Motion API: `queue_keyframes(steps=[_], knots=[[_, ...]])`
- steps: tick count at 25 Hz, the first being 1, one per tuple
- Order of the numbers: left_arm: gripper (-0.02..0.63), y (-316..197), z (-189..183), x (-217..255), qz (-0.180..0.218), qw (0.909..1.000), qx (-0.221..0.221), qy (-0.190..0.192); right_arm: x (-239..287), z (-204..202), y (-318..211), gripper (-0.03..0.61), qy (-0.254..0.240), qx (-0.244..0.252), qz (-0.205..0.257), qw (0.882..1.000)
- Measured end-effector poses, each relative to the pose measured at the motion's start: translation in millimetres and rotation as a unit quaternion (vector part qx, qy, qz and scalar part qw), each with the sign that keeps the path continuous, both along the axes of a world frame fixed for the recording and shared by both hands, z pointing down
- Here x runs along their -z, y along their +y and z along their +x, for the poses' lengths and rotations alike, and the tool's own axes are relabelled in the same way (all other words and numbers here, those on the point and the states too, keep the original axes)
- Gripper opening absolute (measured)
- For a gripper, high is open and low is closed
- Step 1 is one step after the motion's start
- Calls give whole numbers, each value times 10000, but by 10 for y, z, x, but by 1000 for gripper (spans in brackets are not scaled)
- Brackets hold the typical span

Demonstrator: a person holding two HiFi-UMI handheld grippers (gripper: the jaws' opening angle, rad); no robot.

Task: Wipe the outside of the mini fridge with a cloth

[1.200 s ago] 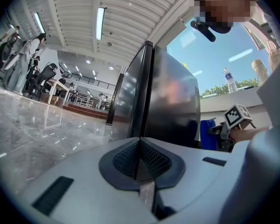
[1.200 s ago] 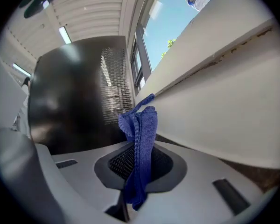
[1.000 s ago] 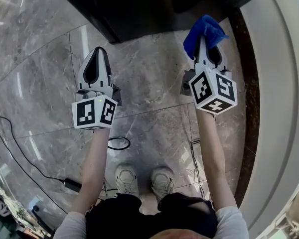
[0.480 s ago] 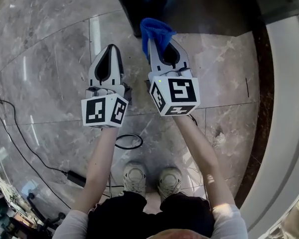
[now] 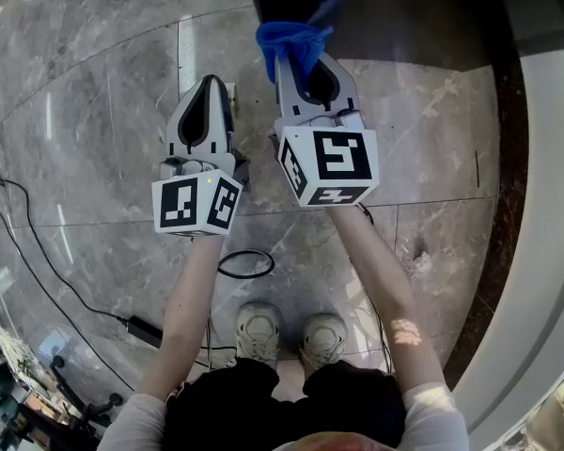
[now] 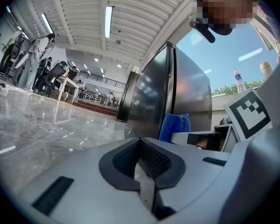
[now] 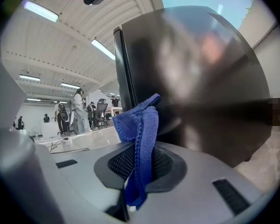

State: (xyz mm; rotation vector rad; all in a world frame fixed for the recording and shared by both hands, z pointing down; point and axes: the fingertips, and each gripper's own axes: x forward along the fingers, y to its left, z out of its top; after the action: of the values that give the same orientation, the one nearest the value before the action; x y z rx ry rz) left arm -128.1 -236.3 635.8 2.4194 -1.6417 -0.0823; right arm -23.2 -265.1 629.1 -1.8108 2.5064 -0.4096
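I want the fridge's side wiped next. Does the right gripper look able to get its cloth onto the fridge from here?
Probably yes. The right gripper is shut on the blue cloth, and the mini fridge stands right ahead with nothing between. The left gripper sits aside, shut and empty.

The mini fridge stands on the floor at its far side, ahead of the person. The cloth sits between the jaws of the right gripper, up by the fridge's left front corner. The left gripper hangs just beside it on the left, short of the fridge. A cable loop lies before the shoes.
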Motion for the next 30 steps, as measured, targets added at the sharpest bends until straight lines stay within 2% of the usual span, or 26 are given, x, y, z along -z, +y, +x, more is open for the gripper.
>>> queue_keyframes(steps=[4,15,26,30], knots=[[5,18,132,-1,17,9999,-130,4,15,223,10,67,209,-116,49,9997],[5,50,432,21,94,9994,-321,-44,-7,1278,67,67,504,-1071,-11,9930],[5,119,682,21,126,9983,-534,-219,-65,2462,107,67,633,-2281,-99,9715],[5,137,761,34,147,9979,-587,-249,-56,2865,131,67,1004,-2622,-125,9597]])
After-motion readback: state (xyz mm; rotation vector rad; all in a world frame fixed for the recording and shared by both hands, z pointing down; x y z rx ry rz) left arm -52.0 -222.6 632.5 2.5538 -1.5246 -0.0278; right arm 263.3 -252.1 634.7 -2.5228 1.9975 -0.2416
